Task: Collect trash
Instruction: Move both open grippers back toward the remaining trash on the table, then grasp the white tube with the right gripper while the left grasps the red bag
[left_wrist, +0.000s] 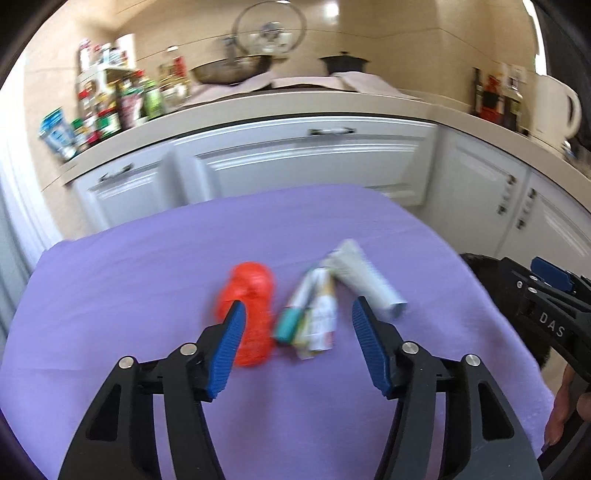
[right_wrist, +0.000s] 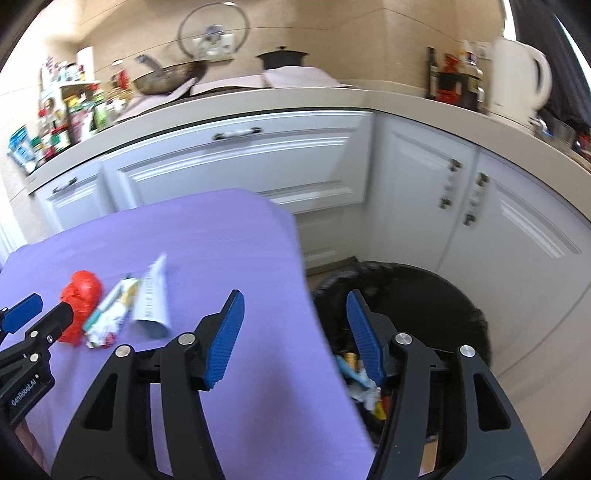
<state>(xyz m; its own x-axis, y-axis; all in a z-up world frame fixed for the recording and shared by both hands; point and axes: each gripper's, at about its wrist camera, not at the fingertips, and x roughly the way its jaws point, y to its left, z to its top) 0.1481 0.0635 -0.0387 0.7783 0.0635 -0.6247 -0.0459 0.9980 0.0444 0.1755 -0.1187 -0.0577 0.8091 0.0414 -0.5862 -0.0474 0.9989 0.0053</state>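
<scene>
On the purple-covered table (left_wrist: 147, 280) lie a crumpled red plastic bag (left_wrist: 251, 314), a teal-capped tube with crumpled wrappers (left_wrist: 314, 321) and a white tube (left_wrist: 365, 280). My left gripper (left_wrist: 297, 314) is open and empty, its fingers around the red bag and the wrappers. In the right wrist view the same red bag (right_wrist: 83, 291), wrappers (right_wrist: 110, 317) and white tube (right_wrist: 153, 295) lie at left. My right gripper (right_wrist: 295, 299) is open and empty over the table's right edge, above a black-lined trash bin (right_wrist: 424, 295) holding several wrappers (right_wrist: 364, 384).
White kitchen cabinets (left_wrist: 303, 162) stand behind the table, with a counter carrying bottles (left_wrist: 110, 103), a wok (left_wrist: 232, 70), a black pot (left_wrist: 343, 62) and a white kettle (left_wrist: 554, 107). The right gripper's body (left_wrist: 546, 314) shows at the left view's right edge.
</scene>
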